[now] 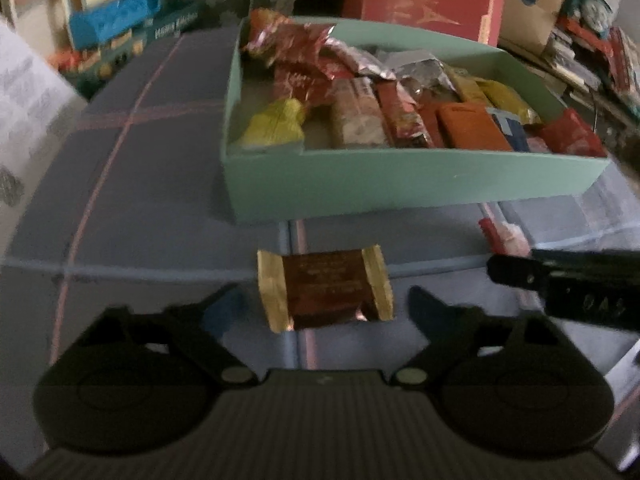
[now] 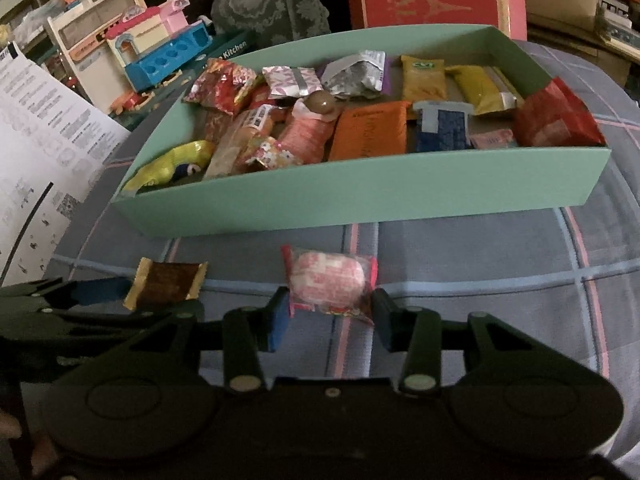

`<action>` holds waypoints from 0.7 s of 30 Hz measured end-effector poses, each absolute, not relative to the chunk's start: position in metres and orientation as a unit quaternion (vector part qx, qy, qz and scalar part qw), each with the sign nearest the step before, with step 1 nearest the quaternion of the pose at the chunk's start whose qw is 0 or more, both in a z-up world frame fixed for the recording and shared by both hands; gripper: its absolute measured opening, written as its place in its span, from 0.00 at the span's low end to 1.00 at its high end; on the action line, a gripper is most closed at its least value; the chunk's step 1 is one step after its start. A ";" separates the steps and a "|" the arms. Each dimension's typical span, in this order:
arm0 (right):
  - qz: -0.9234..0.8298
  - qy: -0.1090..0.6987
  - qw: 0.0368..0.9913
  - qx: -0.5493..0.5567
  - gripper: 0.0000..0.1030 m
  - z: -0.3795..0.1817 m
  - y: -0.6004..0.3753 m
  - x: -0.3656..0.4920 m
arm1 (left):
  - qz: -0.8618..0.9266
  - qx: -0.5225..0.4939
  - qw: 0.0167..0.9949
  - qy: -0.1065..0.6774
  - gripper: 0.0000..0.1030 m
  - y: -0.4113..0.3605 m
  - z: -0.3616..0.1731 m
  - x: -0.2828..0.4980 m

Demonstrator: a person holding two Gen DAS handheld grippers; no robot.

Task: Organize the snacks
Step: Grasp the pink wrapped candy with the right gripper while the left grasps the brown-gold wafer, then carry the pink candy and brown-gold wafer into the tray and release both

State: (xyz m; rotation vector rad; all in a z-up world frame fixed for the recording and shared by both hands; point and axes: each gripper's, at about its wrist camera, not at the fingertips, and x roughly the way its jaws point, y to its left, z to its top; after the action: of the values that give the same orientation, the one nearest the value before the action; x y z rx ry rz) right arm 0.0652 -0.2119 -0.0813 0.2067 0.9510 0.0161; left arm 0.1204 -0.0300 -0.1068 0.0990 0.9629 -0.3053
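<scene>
Between the right gripper's (image 2: 331, 307) blue pads sits a pink-and-white wrapped candy (image 2: 329, 280), and the pads look snug against both twisted ends of the wrapper, so I'd call that one pinched but not lifted, since it's resting on the plaid cloth (image 2: 500, 280). Over on the other side, the left gripper (image 1: 320, 304) has its jaws spread with a brown candy with gold ends (image 1: 325, 288) lying between them, a clear gap on each side, nothing gripped.

Both candies lie just in front of the mint-green box (image 2: 360, 196), which is already pretty packed with bars and foil packets; the emptiest bit I can spot is near the front left corner, beside the yellow wrapper (image 2: 168, 164).

So the step looks like picking up the last two loose snacks. Next move, I reckon: left jaws need to close across the brown candy's short sides, then both hands lift clear of the front wall and drop into the box. Watch the wall height, and the two grippers are close together, so they could bump.
</scene>
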 end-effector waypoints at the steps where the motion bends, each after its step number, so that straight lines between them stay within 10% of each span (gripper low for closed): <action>1: 0.008 0.456 0.884 0.100 0.42 -0.081 -0.212 0.065 | -0.144 0.064 0.878 0.453 0.68 -0.032 -0.107 0.119; 10: 0.009 0.450 0.886 0.113 0.42 -0.081 -0.216 0.060 | -0.135 0.039 0.884 0.446 0.40 -0.013 -0.100 0.118; 21: 0.012 0.449 0.885 0.122 0.41 -0.073 -0.217 0.047 | -0.121 0.013 0.881 0.457 0.38 0.005 -0.091 0.103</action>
State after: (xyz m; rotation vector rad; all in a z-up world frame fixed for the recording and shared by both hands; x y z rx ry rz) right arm 0.0468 -0.2175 -0.0733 0.2536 0.9351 0.0248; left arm 0.1030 0.0055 -0.0906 0.0269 0.9527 -0.2512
